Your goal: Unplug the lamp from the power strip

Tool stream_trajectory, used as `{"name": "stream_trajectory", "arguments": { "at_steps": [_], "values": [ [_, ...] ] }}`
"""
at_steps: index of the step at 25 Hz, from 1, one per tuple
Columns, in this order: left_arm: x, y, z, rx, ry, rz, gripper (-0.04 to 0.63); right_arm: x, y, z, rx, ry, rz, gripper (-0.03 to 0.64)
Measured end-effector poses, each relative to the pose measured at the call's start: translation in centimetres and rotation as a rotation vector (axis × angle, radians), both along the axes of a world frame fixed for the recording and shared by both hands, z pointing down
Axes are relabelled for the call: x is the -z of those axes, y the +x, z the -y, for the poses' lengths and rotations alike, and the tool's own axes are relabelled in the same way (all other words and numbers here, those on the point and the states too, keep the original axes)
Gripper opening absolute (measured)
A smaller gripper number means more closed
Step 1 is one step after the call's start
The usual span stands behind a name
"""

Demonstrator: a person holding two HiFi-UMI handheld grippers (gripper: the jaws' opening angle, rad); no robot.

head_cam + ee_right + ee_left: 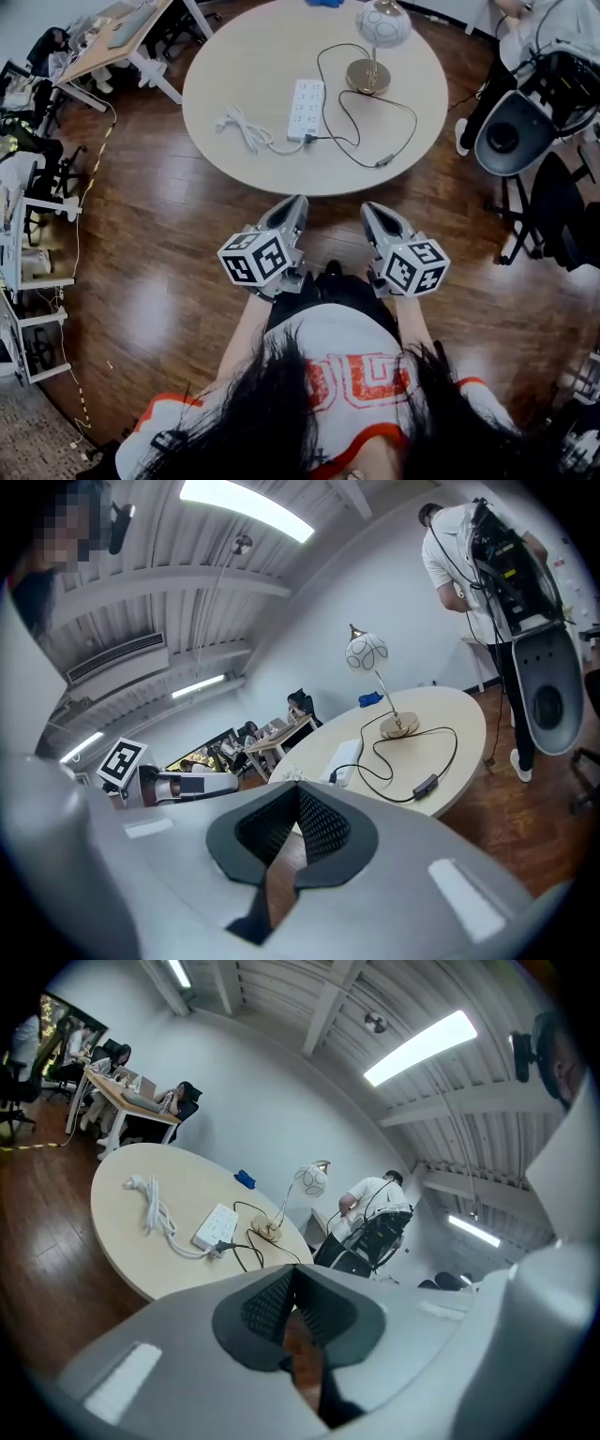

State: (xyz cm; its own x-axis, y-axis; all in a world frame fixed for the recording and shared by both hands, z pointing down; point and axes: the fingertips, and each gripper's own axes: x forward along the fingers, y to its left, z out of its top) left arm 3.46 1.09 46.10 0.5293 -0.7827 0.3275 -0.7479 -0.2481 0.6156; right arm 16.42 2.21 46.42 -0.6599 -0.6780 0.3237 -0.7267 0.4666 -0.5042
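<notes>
Fingers of left gripper (295, 202) and right gripper (373, 209) closed, empty — open them; pin power strip (307, 108), pull plug (310, 139) straight out.

Brass-based lamp (382, 23), white globe shade, upright on round bench (244, 56). Its black cord (415, 120) loops across to white power strip (307, 109), plugged into the near end.

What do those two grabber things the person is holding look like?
The left hand-held gripper and right hand-held gripper are pale grey wedges narrowing to a point, with dark ribbed pads inside. Each carries a white cube printed with black square markers. The person wears a white shirt with red print and red-trimmed sleeves.
</notes>
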Motion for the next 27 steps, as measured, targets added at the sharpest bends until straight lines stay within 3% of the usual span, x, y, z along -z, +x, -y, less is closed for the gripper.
{"name": "stream_trajectory", "arguments": {
  "at_steps": [11, 27],
  "values": [
    [0.7, -1.8, -2.9, 0.004, 0.017, 0.002, 0.0, 0.0, -3.2, -1.2, 0.051, 0.021, 0.0, 0.0],
    [0.1, -8.8, -5.8, 0.051, 0.023, -0.03, 0.0, 0.8, -9.7, -4.8, 0.093, 0.039, -0.041, 0.0]
  ]
}}
